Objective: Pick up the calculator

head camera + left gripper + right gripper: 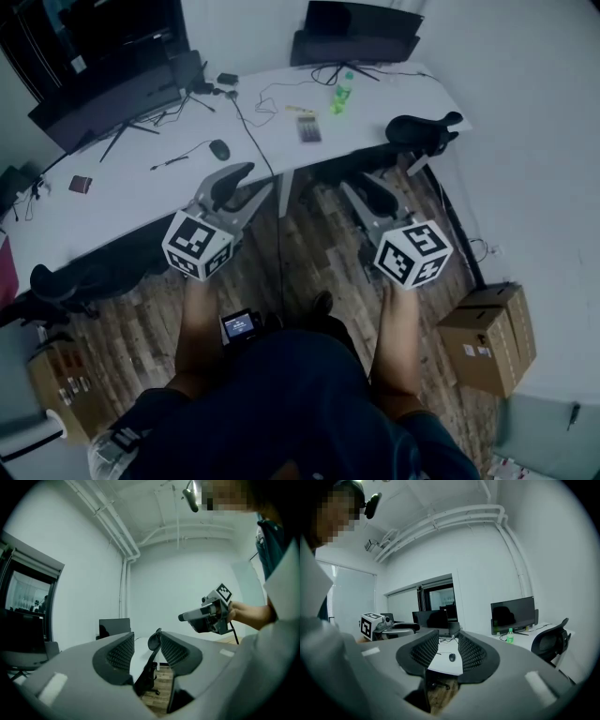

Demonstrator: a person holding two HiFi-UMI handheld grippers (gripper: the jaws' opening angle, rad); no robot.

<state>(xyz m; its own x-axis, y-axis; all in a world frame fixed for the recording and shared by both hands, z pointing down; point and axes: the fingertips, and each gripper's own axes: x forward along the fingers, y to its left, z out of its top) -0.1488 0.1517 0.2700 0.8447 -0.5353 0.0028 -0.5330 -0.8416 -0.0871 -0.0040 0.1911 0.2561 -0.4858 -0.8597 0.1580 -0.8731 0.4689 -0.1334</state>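
The calculator (308, 129) is a dark flat rectangle lying on the white desk (141, 183), beside a yellow pen and left of a green bottle (340, 95). My left gripper (251, 183) hangs in the air over the desk's front edge, well short of the calculator, jaws apart with nothing between them. My right gripper (361, 185) hovers over the wooden floor beside it, also open and empty. In the left gripper view the jaws (146, 648) frame a chair and the right gripper (208, 613). The right gripper view (447, 651) looks toward a mouse (451, 657).
Monitors (103, 103) (361, 33) stand at the desk's far side, with cables and a mouse (219, 148). Black office chairs (427, 131) (56, 281) sit at the desk's edges. Cardboard boxes (487, 333) stand on the floor to the right.
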